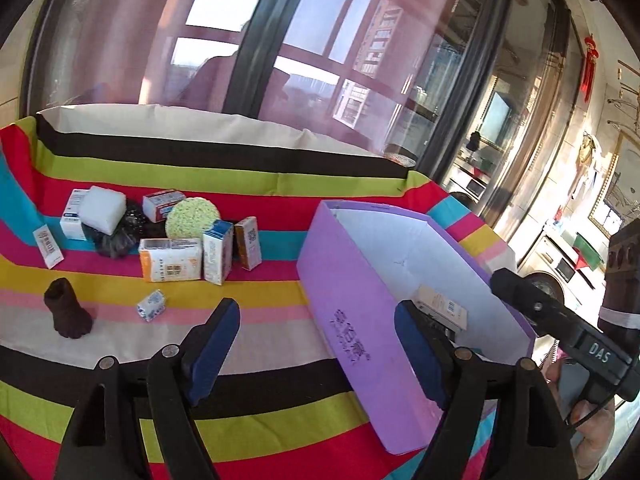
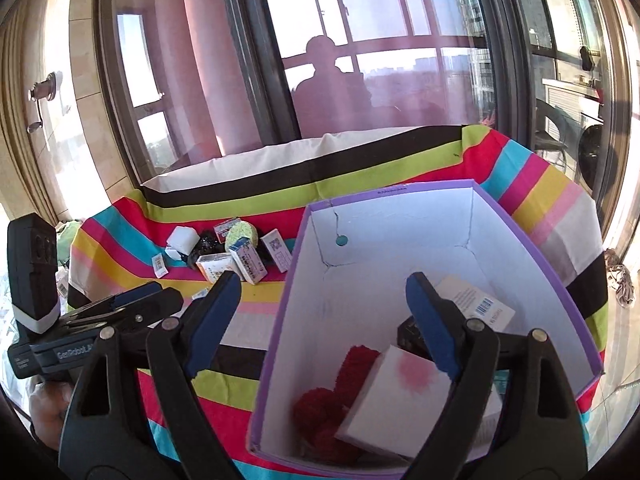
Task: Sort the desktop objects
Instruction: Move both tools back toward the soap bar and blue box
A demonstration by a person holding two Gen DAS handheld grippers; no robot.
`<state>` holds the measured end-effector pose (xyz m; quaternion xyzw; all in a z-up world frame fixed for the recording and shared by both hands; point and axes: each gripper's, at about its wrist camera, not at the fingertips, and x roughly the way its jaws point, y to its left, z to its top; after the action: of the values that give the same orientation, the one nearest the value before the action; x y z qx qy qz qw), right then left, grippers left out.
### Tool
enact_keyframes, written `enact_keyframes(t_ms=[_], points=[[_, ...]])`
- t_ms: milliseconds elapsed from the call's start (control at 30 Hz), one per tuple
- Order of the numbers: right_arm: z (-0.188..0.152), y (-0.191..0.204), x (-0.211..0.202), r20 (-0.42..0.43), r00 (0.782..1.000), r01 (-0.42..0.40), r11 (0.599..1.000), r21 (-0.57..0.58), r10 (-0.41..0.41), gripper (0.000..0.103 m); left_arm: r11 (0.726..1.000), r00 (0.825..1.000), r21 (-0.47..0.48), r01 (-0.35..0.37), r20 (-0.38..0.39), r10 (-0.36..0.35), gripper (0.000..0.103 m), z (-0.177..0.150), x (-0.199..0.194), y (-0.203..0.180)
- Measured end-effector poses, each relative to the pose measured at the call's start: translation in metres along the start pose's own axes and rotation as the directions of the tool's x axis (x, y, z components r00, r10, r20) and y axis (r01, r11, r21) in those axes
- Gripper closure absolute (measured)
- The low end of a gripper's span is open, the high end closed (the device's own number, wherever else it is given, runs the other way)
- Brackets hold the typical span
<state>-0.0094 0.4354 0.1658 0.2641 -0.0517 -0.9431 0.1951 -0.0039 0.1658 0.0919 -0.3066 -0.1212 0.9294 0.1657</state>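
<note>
A table (image 1: 280,320) under a striped cloth carries a purple box (image 1: 352,320) with a white inside, standing at the right. To its left lies a loose heap of things: an orange-and-white carton (image 1: 170,260) lying flat, a blue-and-white carton (image 1: 218,256) upright just beside it, a brown carton (image 1: 248,248) behind that, a round green sponge (image 1: 192,216), a white foam block (image 1: 102,208) resting on a black crumpled bag (image 1: 120,236), and a small flat packet (image 1: 48,246) at the far left. Nearer the front, apart from the heap, stand a dark brown sock-like piece (image 1: 68,312) and a small blue-and-white sachet (image 1: 151,305).

The left hand-held gripper (image 1: 316,344) hangs wide open and empty over the box's near wall, which stands between its two blue pads. The right hand-held gripper (image 2: 324,320) is likewise wide open with nothing in it, spanning the box's left wall.

Only the right wrist view looks down into the box: a red fluffy thing (image 2: 332,400), a white box with a pink blot (image 2: 400,396) leaning on it, a black object (image 2: 410,336) partly hidden by the pad, and a white barcoded carton (image 2: 476,304). The left wrist view shows just that carton's edge.
</note>
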Motion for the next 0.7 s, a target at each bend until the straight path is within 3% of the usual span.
enact_keyframes(t_ms=[200,300,433,567,700], points=[[0.009,0.054,0.025,0.005,0.997,-0.072,0.997,0.002,0.072,0.016,0.991,0.991,-0.009,-0.131,0.002,0.131,0.022,0.01,0.017,0.056],[0.013,0.072,0.054,-0.021,0.995,-0.095,0.995,0.028,0.096,0.016,0.985,0.984,-0.02,-0.173,-0.036,0.172,0.022,0.011,0.035,0.081],[0.014,0.093,0.111,-0.093,0.992,-0.084,0.996,0.009,0.085,0.015,0.974,0.97,-0.023,-0.225,-0.105,0.221,0.022,0.007,0.06,0.103],[0.01,0.104,0.172,-0.177,0.984,-0.031,0.999,-0.019,0.027,0.015,0.97,0.965,-0.045,-0.239,-0.125,0.232,0.023,-0.004,0.066,0.114],[0.004,0.099,0.216,-0.252,0.967,-0.009,0.998,0.06,0.024,0.015,0.964,0.956,-0.043,-0.262,-0.151,0.253,0.022,-0.012,0.069,0.123]])
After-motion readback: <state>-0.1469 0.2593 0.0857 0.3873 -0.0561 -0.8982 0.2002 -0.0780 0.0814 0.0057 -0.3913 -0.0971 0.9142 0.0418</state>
